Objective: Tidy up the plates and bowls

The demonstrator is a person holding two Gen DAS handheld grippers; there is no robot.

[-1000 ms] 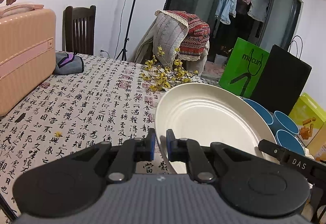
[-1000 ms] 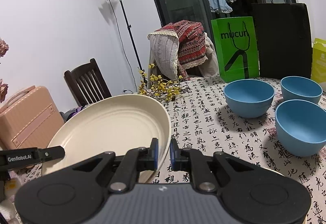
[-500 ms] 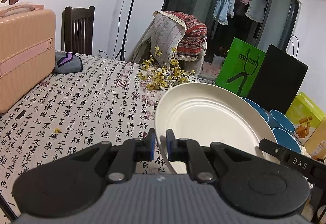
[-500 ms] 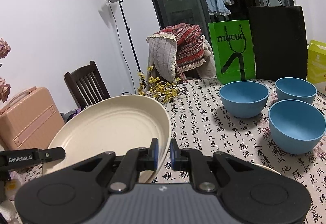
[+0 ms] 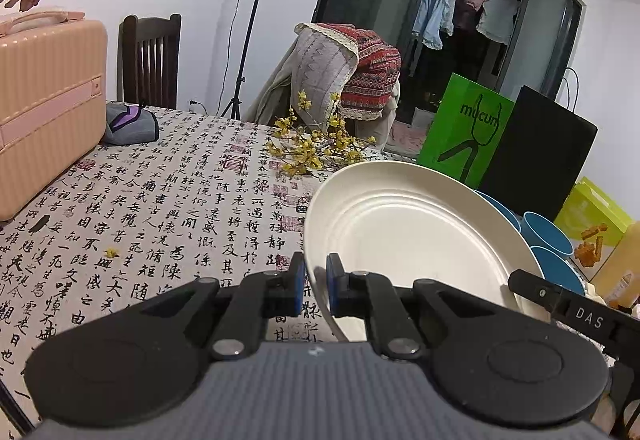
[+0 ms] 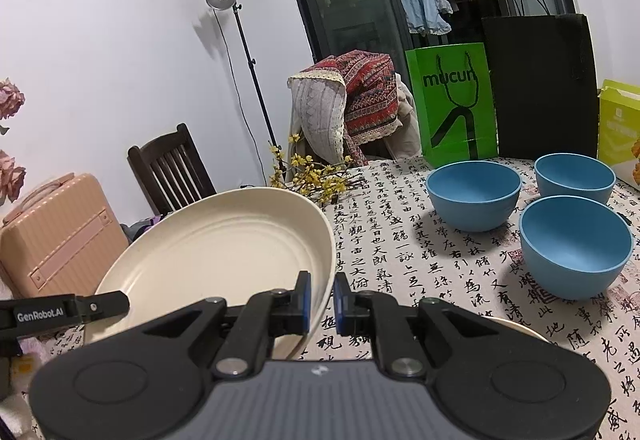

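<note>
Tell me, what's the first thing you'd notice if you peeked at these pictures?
The big cream plate, held up off the table with the left gripper and the right gripper each pinching its rim on opposite sides. Next, three blue bowls sitting close together on the tablecloth covered in black writing, to the plate's right in the right wrist view. Behind them stands a bright green bag.

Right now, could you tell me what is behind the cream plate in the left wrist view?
Behind the cream plate, parts of three blue bowls and the green bag show; the plate covers the rest of the bowls.
</note>
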